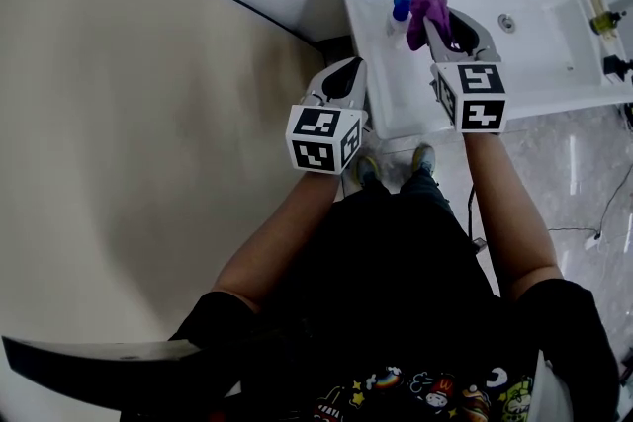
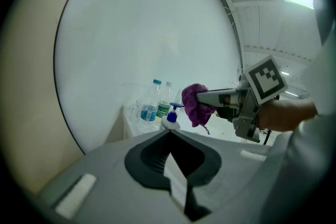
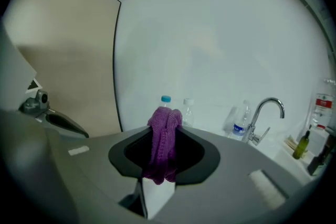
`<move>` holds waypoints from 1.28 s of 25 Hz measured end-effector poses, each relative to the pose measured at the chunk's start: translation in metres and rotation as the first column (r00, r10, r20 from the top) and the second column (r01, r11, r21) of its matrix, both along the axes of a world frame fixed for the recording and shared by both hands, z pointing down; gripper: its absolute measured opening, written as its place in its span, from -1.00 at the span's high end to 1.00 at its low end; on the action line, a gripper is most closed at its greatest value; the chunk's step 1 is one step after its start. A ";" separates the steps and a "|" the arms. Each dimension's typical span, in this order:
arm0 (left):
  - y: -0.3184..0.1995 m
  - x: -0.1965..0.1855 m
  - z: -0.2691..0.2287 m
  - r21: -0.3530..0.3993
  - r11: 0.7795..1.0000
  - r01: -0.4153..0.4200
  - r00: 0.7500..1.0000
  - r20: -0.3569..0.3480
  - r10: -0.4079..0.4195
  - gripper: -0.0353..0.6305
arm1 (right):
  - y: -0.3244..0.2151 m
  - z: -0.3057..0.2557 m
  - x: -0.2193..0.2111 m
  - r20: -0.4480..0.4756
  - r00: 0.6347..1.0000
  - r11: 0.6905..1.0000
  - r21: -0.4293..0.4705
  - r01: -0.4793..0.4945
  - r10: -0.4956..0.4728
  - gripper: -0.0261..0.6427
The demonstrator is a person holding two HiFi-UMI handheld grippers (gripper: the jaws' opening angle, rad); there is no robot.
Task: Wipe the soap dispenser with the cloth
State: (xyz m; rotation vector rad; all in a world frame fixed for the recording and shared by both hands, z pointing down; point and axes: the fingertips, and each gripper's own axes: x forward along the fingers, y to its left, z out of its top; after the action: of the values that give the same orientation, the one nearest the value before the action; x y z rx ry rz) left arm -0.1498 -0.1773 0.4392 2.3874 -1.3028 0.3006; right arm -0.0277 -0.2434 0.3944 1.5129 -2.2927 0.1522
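**A:** How are the two arms placed?

**B:** Both are stretched forward, bare from the dark sleeves down. In the head view the left forearm runs toward 1 o'clock. The right forearm runs almost toward 12, a little to 11.

**A:** And the left gripper?

**B:** Its jaws are pressed together, with nothing between them. The tip points toward 1 o'clock.

**A:** The right gripper?

**B:** It is farther forward, at about 2 o'clock from the left one and apart from it. Its jaws are closed on a purple cloth, which rises above the tips and also hangs down between them.

**A:** Are the wrists bent?

**B:** I cannot tell. A marker cube covers each of them.
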 end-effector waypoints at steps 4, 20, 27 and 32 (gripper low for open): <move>-0.001 -0.003 -0.002 -0.001 1.000 0.013 1.000 -0.003 -0.013 0.89 | -0.014 -0.011 -0.019 -0.006 0.999 0.999 0.019 0.045 -0.044 0.55; 0.000 0.003 0.001 -0.018 1.000 0.022 0.999 0.030 -0.021 0.89 | -0.018 0.016 -0.008 0.004 0.999 0.998 -0.049 0.045 -0.044 0.55; -0.001 0.013 0.002 -0.020 0.999 0.026 0.999 0.026 -0.025 0.89 | -0.011 0.020 -0.020 0.015 0.995 0.994 -0.051 0.099 -0.098 0.55; 0.001 0.014 0.005 -0.028 0.999 0.036 0.999 0.031 -0.035 0.89 | -0.002 0.030 -0.020 0.021 0.993 0.991 -0.067 0.117 -0.115 0.55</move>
State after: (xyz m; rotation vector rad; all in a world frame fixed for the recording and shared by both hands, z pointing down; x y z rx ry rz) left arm -0.1362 -0.1766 0.4443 2.3420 -1.3440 0.3450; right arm -0.0481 -0.2450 0.4241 1.3462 -2.3568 0.2093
